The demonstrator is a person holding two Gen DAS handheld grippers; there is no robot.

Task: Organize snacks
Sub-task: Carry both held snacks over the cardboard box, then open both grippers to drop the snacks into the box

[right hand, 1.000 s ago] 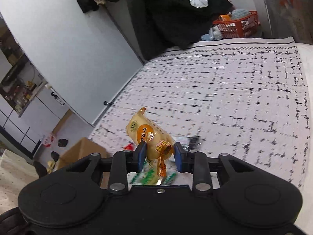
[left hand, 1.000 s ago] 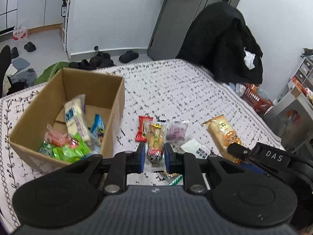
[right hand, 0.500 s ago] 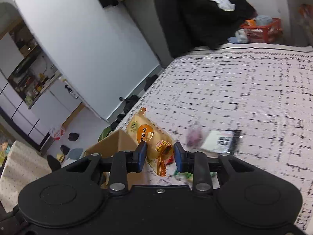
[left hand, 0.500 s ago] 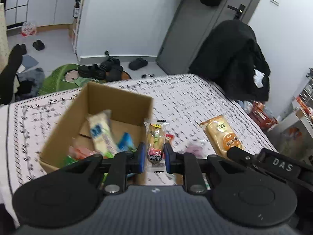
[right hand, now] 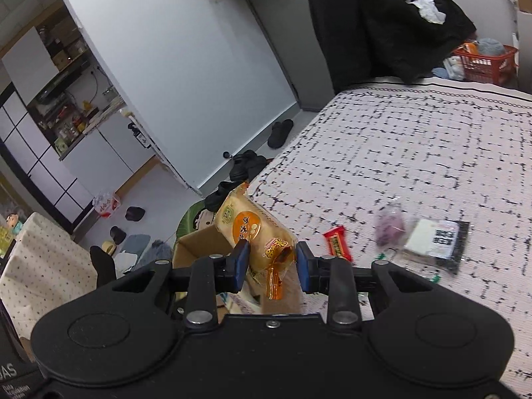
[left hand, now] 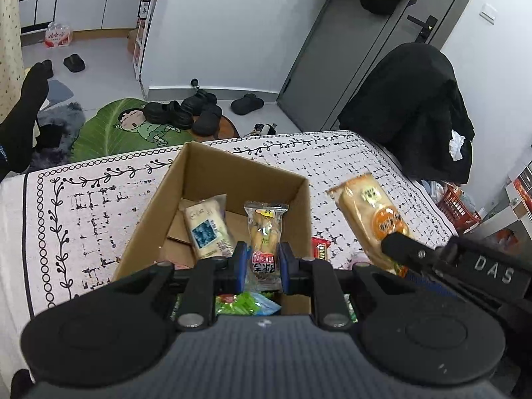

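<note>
My left gripper (left hand: 262,264) is shut on a clear snack packet with yellow sticks (left hand: 265,232), held above the open cardboard box (left hand: 212,173). The box holds a white-and-blue packet (left hand: 206,229) and green packets (left hand: 244,304). My right gripper (right hand: 270,259) is shut on an orange bread packet (right hand: 252,229), held over the box's near corner (right hand: 196,241); the bread packet also shows in the left wrist view (left hand: 369,209). A red candy bar (right hand: 337,244), a purple packet (right hand: 389,222) and a white-and-black packet (right hand: 435,236) lie on the tablecloth.
The table carries a white cloth with black marks (left hand: 93,206). A black coat hangs over a chair (left hand: 415,106) at the far right. Shoes and a green mat (left hand: 133,126) lie on the floor beyond the table's far edge. A red basket (right hand: 482,63) stands past the table.
Both grippers have moved left toward the box with their packets. The left one now holds its packet over the box; the right one has come to the box's corner.
</note>
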